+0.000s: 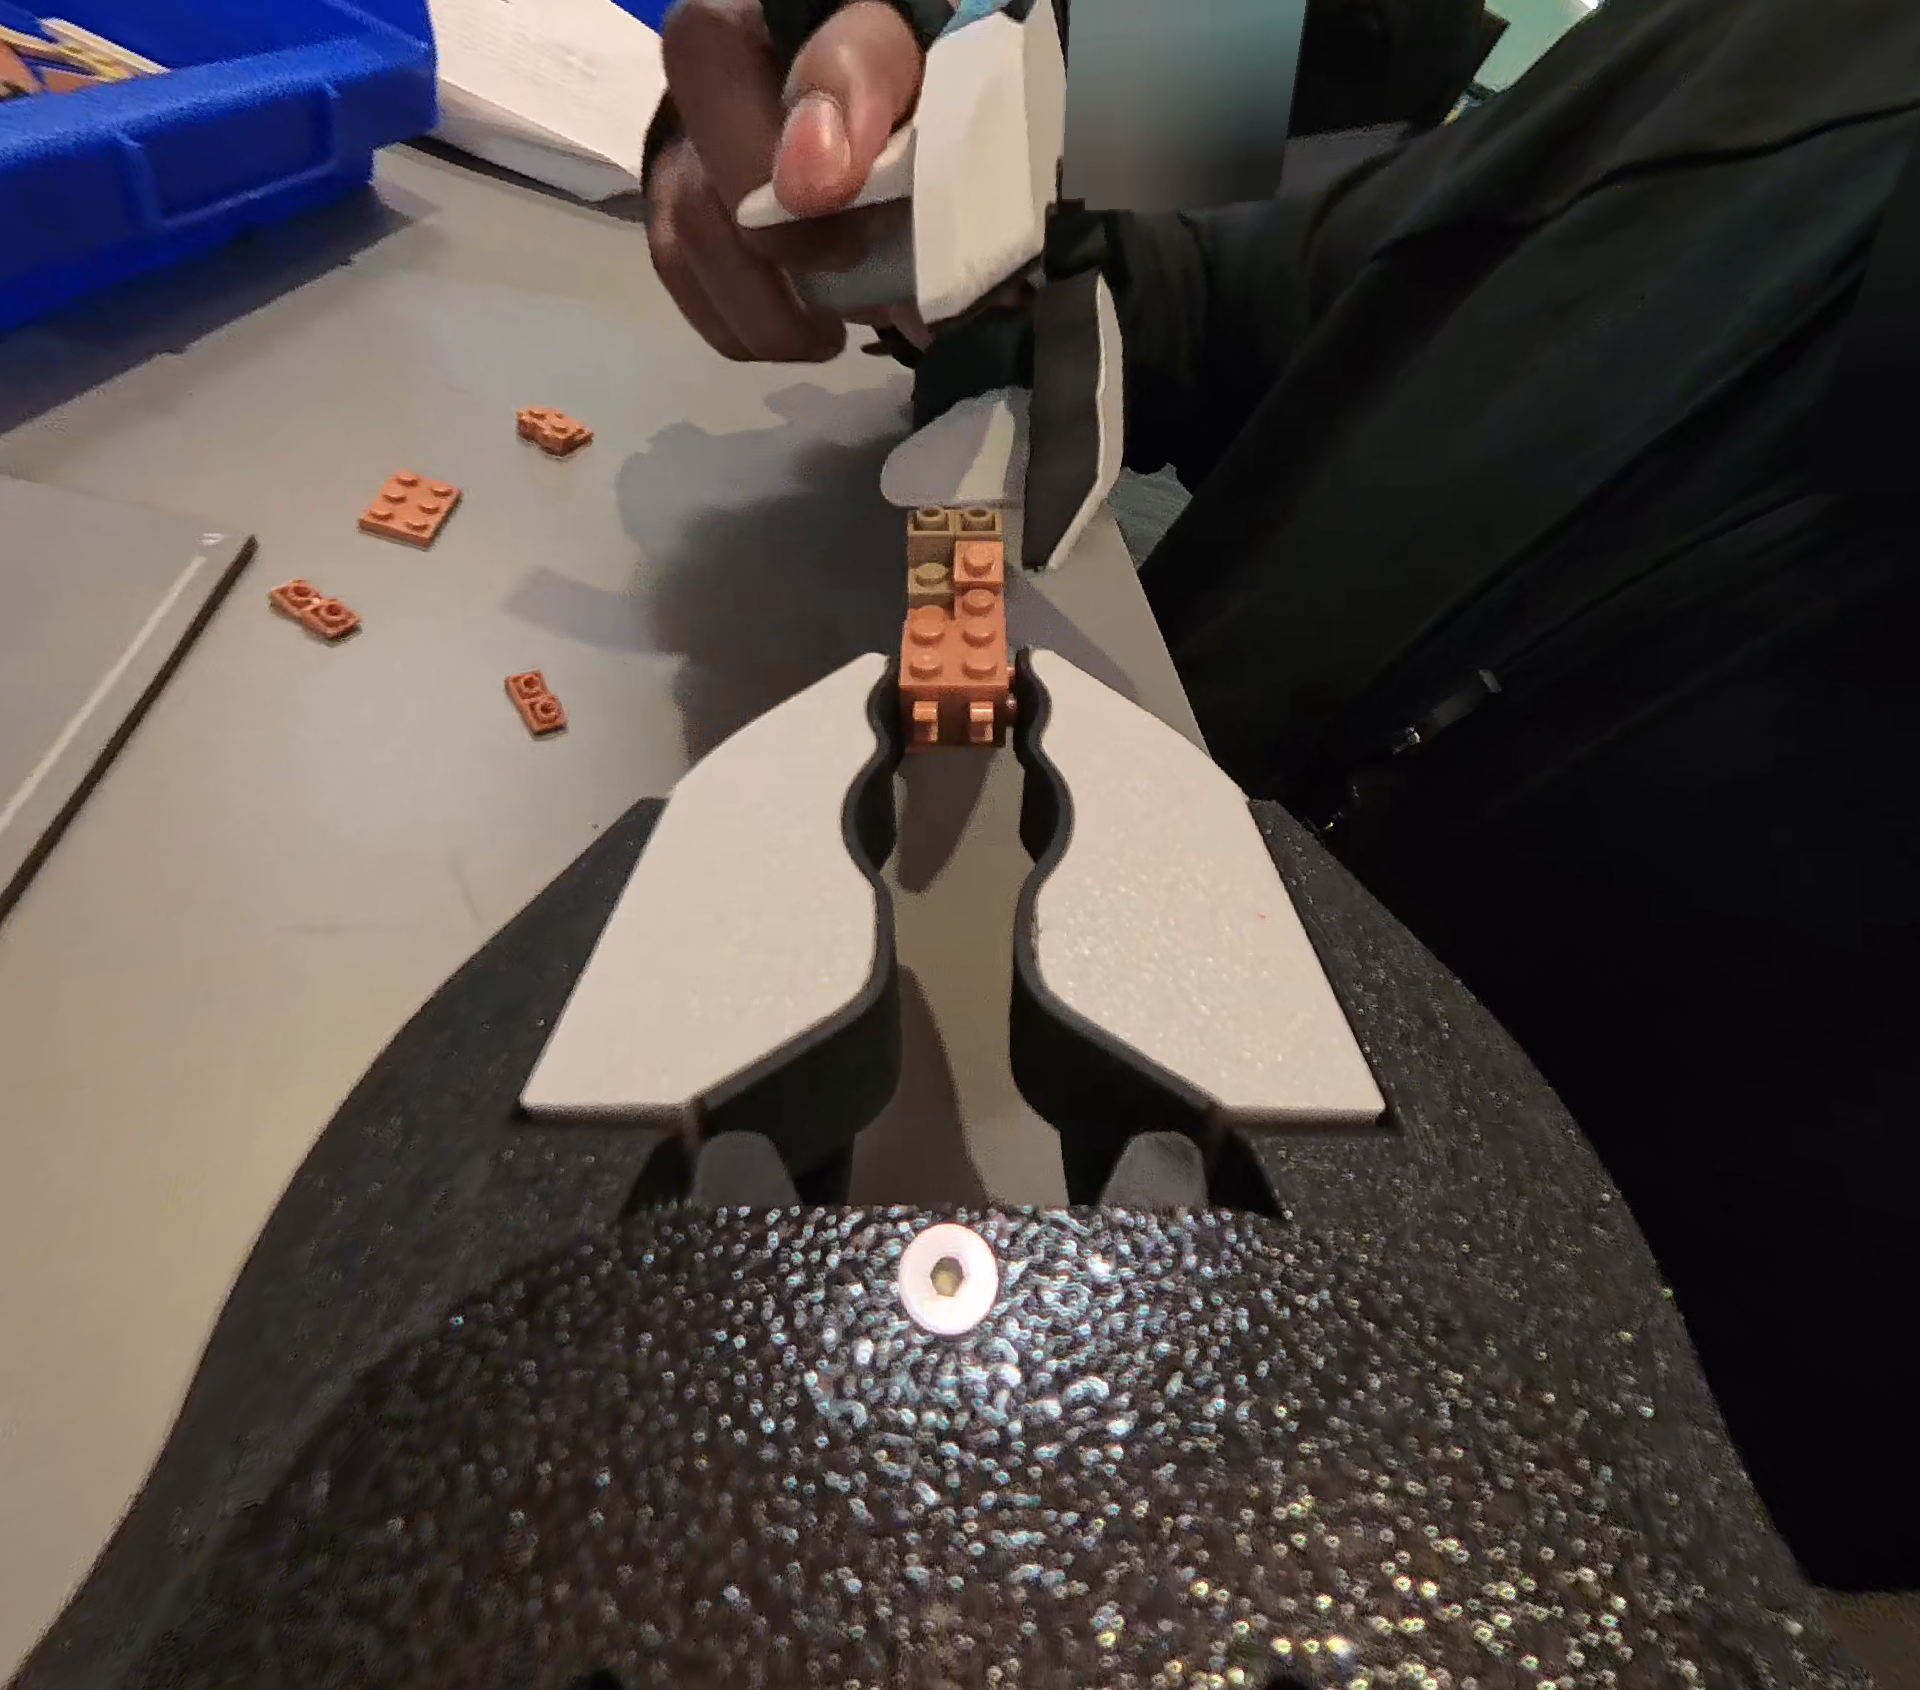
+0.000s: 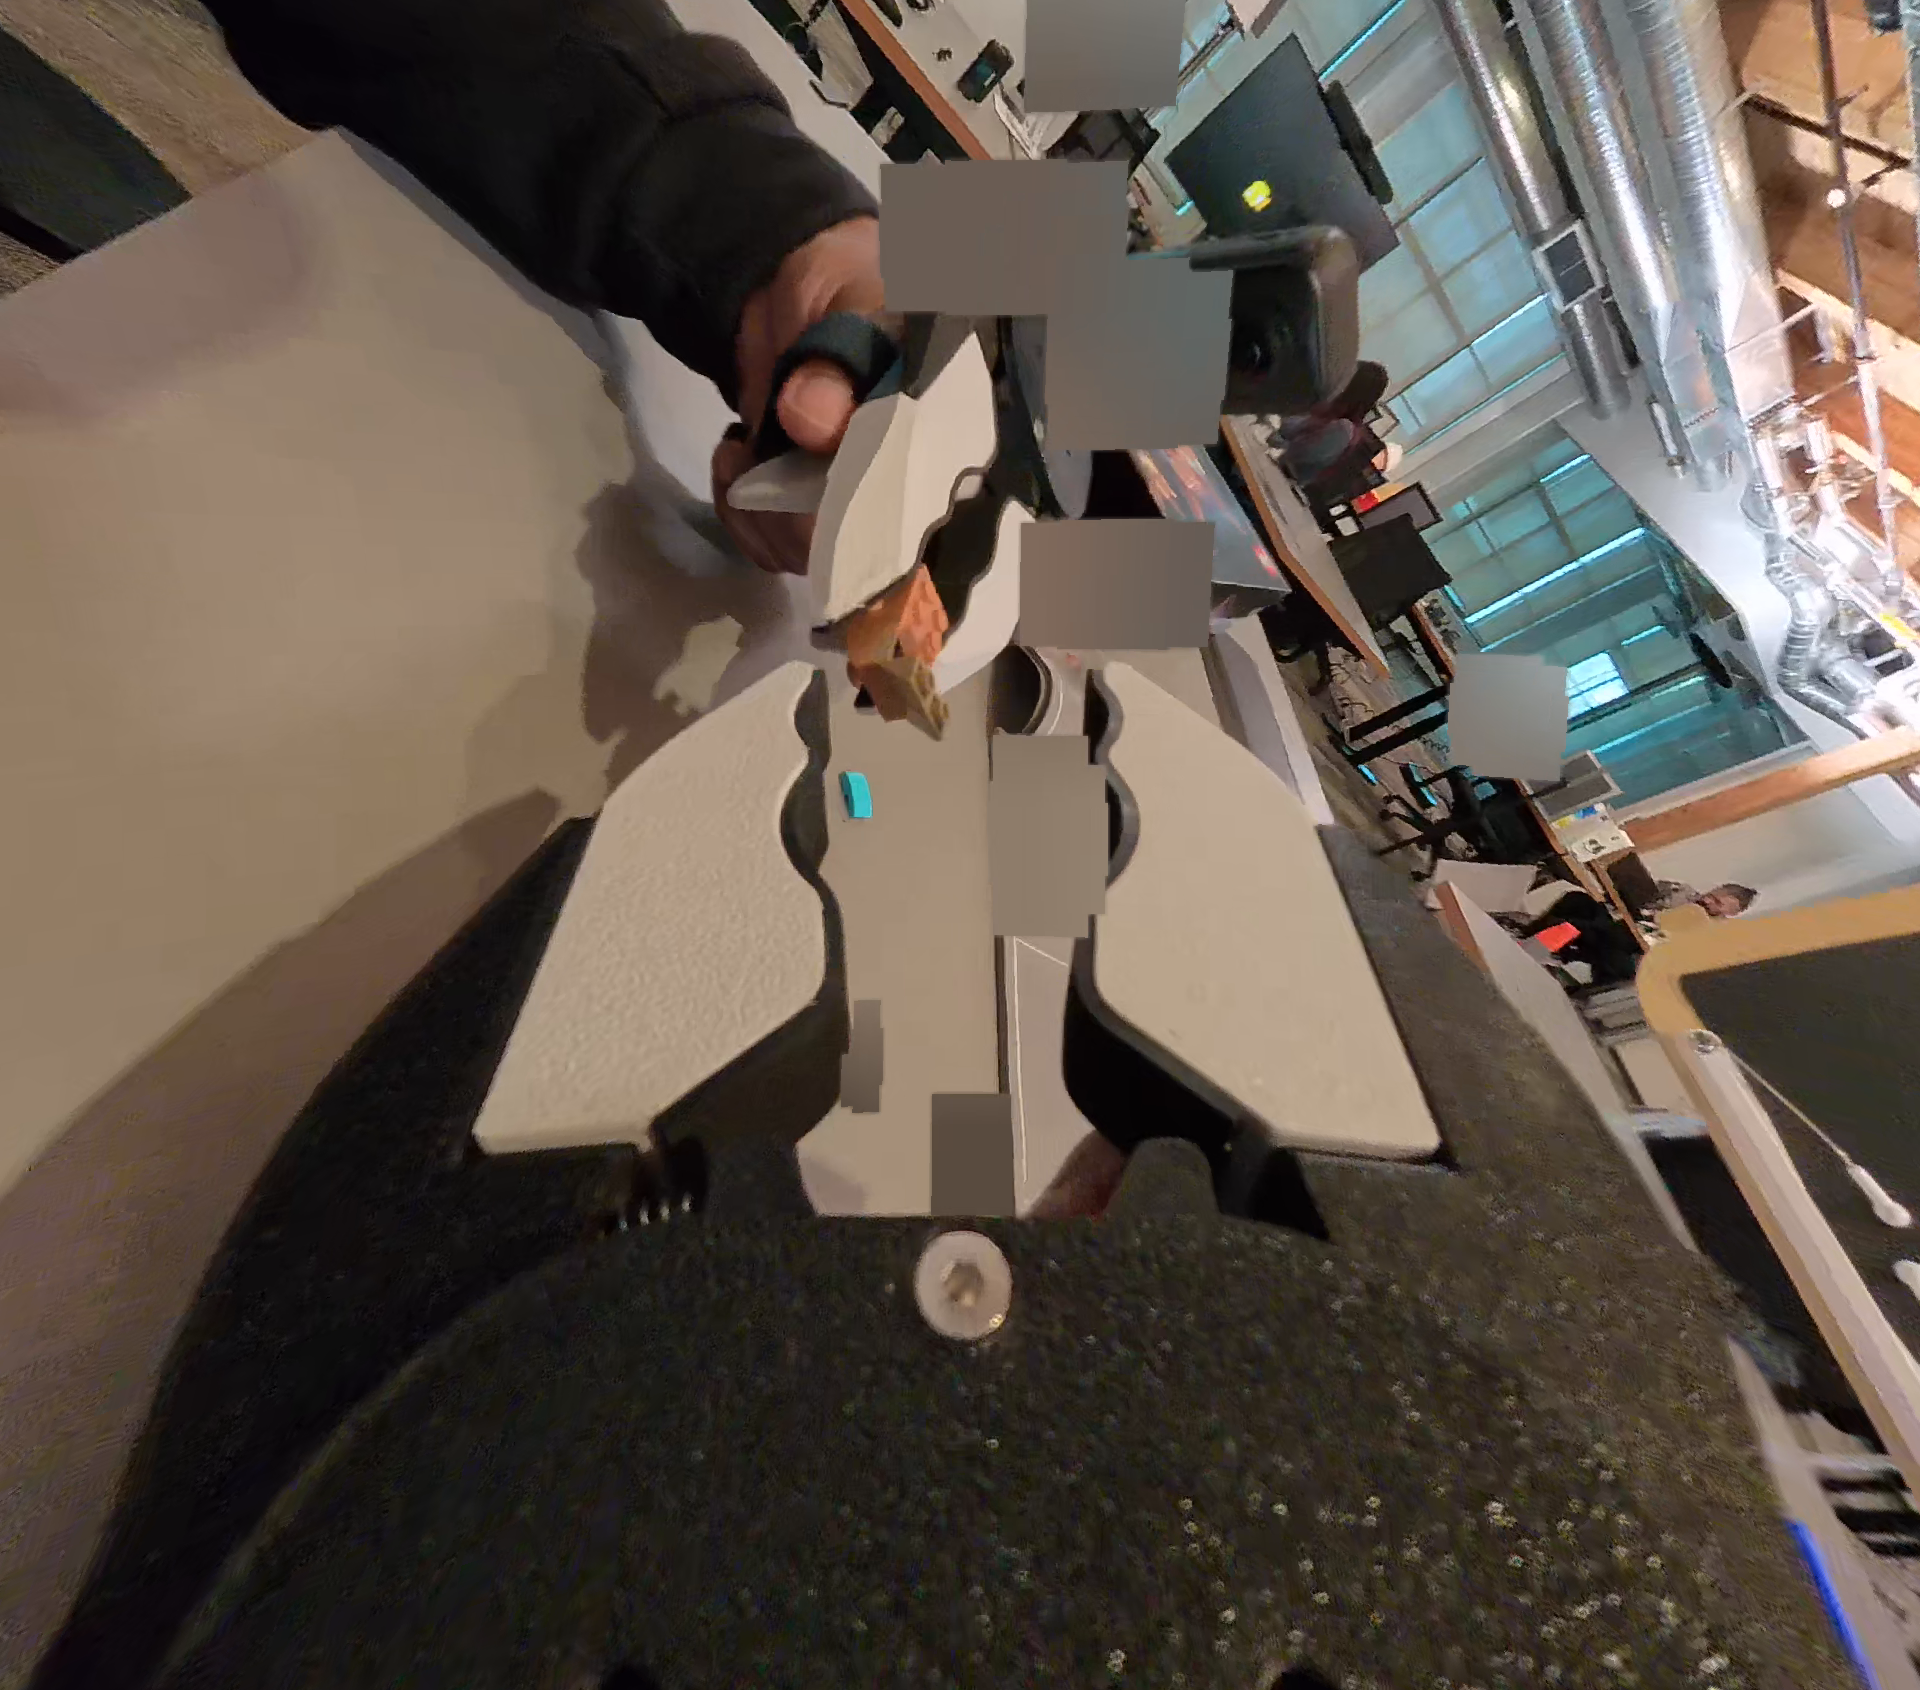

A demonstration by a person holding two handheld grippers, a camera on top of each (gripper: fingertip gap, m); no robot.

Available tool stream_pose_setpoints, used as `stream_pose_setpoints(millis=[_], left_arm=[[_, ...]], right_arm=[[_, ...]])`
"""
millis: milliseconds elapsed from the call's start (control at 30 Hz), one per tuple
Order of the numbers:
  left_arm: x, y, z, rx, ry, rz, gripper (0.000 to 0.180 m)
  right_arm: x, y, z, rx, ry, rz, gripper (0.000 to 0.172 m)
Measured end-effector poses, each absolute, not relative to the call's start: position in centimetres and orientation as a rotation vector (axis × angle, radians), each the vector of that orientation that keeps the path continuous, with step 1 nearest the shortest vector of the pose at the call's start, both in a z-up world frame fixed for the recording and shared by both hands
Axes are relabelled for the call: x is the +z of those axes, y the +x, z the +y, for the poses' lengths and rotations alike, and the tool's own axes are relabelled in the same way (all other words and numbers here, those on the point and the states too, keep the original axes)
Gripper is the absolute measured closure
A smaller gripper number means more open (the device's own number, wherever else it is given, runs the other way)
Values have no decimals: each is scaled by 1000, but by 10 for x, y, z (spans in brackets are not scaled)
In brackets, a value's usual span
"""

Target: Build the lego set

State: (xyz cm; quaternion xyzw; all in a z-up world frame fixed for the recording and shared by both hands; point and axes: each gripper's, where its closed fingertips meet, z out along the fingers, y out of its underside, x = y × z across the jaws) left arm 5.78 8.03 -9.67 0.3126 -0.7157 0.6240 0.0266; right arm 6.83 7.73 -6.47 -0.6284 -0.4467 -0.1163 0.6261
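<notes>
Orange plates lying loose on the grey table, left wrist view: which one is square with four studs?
The square orange plate, farthest left on the table. The other three loose plates are narrow two-stud pieces.

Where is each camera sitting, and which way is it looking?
Left wrist view: sits on the left gripper, looking along its fingers, which clamp a brown and olive brick model over the grey table; beyond are loose brown plates, a blue bin, the right gripper and the hand holding it.
Right wrist view: sits on the right gripper, its fingers apart and empty, facing the left gripper, its hand and sleeve, with an office behind.
Shared: the brick model, both grippers and the table.
</notes>
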Motion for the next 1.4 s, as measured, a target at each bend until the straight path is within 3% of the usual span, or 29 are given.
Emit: stream_pose_setpoints(millis=[700,1033,1400], left_arm=[[-109,72,74,1841,958,-2094,162],[-115,59,73,1759,900,-2110,162],[-120,51,65,1687,870,-2121,162]], right_arm=[[-96,77,80,-425,-1511,-1220,136],[-95,64,66,-133,-1582,-1223,130],[-102,57,63,-147,-1589,-1315,143]])
